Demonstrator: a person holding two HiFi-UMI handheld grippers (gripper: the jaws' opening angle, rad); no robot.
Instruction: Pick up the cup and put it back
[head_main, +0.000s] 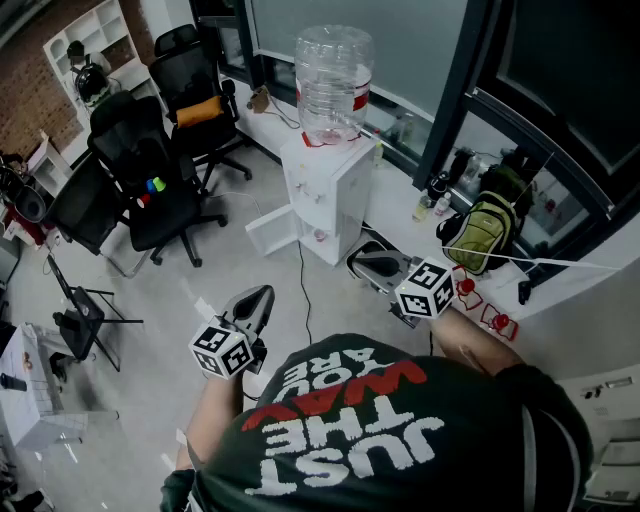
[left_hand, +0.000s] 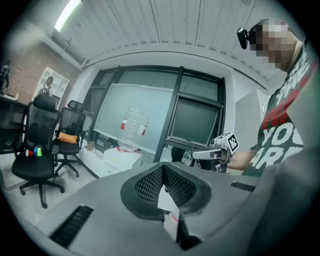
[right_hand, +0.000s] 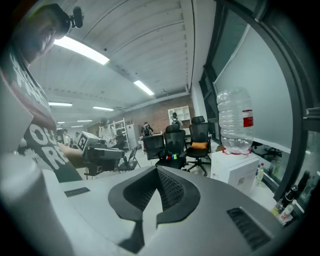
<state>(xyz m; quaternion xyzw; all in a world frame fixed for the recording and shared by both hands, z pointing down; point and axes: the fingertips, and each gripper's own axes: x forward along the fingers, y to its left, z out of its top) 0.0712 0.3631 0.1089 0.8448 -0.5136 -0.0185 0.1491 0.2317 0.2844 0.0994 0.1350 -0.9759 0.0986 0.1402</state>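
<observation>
Cup: not made out in any view; neither tool holds one.

Left gripper (head_main: 260, 294) is held out in front of the torso on a bare forearm (head_main: 213, 415), pointing forward and only slightly down toward the white dispenser cabinet (head_main: 322, 200); jaws pressed together, nothing between them. Right gripper (head_main: 362, 266) is held out on the other side, tilted down a bit more and aimed at the same cabinet; jaws look pressed together too, nothing pinched. The two tools are well apart, and each shows side-on in the other's gripper view; both hang over bare floor (head_main: 150, 330), short of the cabinet.

Writing: the T-shirt (head_main: 380, 440) reads "JUST THE WAY YOU ARE", upside down in the head view, "WAY" in red and the rest in white; the marker cube (head_main: 222, 351) on the left tool and its twin on the right carry black-and-white square patterns, no text. The water bottle (head_main: 333, 80) stands upright on the cabinet and has a red label, print too small to read. Black office chairs (head_main: 150, 180) stand left of the cabinet, one with an orange cushion (head_main: 200, 110); a green backpack (head_main: 482, 232) sits on the ledge at right.
</observation>
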